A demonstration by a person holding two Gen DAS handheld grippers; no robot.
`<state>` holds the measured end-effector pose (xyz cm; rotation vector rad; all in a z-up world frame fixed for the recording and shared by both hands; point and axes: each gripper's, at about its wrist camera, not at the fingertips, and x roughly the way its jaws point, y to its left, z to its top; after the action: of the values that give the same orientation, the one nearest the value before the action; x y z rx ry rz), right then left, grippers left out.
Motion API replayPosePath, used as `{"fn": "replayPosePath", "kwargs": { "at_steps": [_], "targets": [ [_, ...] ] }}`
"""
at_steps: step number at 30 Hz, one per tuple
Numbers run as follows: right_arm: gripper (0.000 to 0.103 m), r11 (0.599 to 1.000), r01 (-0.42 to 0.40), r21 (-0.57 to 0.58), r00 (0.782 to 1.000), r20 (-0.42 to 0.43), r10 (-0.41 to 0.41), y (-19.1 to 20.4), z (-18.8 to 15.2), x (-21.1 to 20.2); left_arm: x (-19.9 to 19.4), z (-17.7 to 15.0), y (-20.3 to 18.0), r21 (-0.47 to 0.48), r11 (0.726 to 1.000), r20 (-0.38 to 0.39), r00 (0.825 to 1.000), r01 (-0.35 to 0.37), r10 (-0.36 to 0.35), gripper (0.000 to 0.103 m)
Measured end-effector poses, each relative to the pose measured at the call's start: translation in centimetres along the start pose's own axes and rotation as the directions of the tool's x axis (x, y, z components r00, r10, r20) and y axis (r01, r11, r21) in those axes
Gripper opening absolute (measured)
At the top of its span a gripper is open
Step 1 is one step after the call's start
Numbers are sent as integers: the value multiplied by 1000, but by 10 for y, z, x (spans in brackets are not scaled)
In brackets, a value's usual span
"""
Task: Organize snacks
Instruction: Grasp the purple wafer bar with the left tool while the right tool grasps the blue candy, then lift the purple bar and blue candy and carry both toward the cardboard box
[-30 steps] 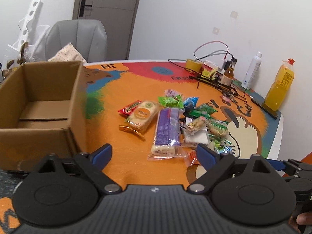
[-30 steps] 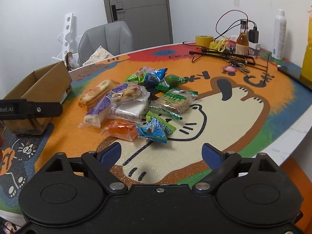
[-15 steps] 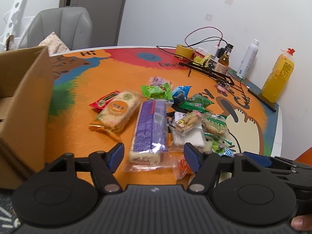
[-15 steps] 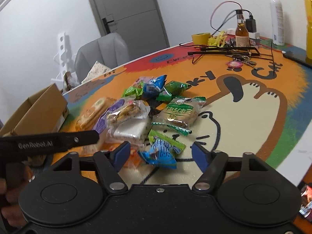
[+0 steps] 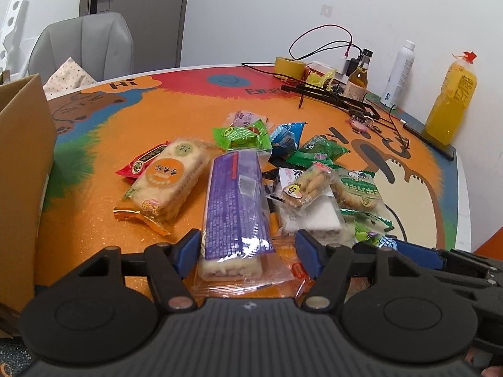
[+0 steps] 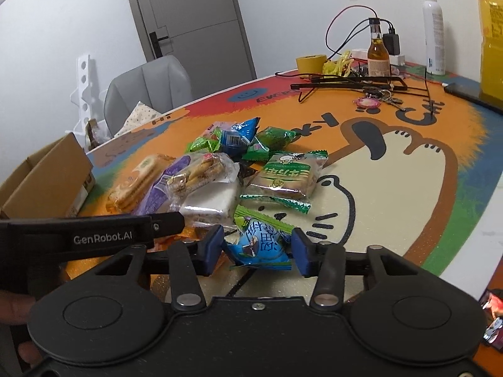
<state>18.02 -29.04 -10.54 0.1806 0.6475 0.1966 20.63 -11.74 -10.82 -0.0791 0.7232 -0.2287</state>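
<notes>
Surface: round table (image 5: 94,220) covered by a bright orange cartoon mat, against white walls with a grey door behind.
Snack pile: a loose heap of wrapped snacks lies at the middle of the mat, in front of both grippers.
Purple packet (image 5: 235,201): long bar in a clear wrapper with a purple label. Its long axis runs from the left wrist camera away toward the far side of the table; the near end shows pale filling.
Left gripper (image 5: 248,249): blue pads stand on either side of the purple packet's near end, jaws closing. The left pad sits right at the wrapper's edge; a small gap shows on the right, so no firm pinch is visible.
Blue packet (image 6: 259,248): small crinkled pouch at the near edge of the pile, in the right wrist view, lying flat with its broad face up.
Right gripper (image 6: 257,249): jaws closing, pads just beside the blue packet's two ends; whether they already press it I cannot tell.
Biscuit packet (image 5: 168,182): orange-labelled, left of the purple packet, its long axis angled away to the right.
Cardboard box (image 5: 22,157): open, at the left edge of the table, well apart from the pile.
Far edge: yellow tape roll (image 5: 289,66), white spray bottle (image 5: 399,72), orange juice bottle (image 5: 451,100).
</notes>
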Motion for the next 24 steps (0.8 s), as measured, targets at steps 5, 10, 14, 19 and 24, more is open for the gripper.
{"fn": "replayPosePath", "kwargs": {
  "at_steps": [5,10,14,19,24],
  "targets": [
    [33,1000,-16,18,1000,9,15,-1,-3,-7,-4,-3,3,8,1000,11,1000,-11,11,46],
    [31,999,-34,16,998,50,34,5,-4,-22,-14,-3,11,-22,1000,17,1000,17,-16,37],
    [30,999,-40,13,996,79,39,10,-3,-33,-26,-5,12,-23,999,38,999,27,-26,35],
    [30,999,-49,23,993,111,46,15,-2,-48,-43,-6,11,-26,999,65,997,48,-46,32],
    [30,998,-62,18,988,141,59,23,-1,-60,-63,-5,12,-25,997,94,993,68,-66,7]
  ]
}}
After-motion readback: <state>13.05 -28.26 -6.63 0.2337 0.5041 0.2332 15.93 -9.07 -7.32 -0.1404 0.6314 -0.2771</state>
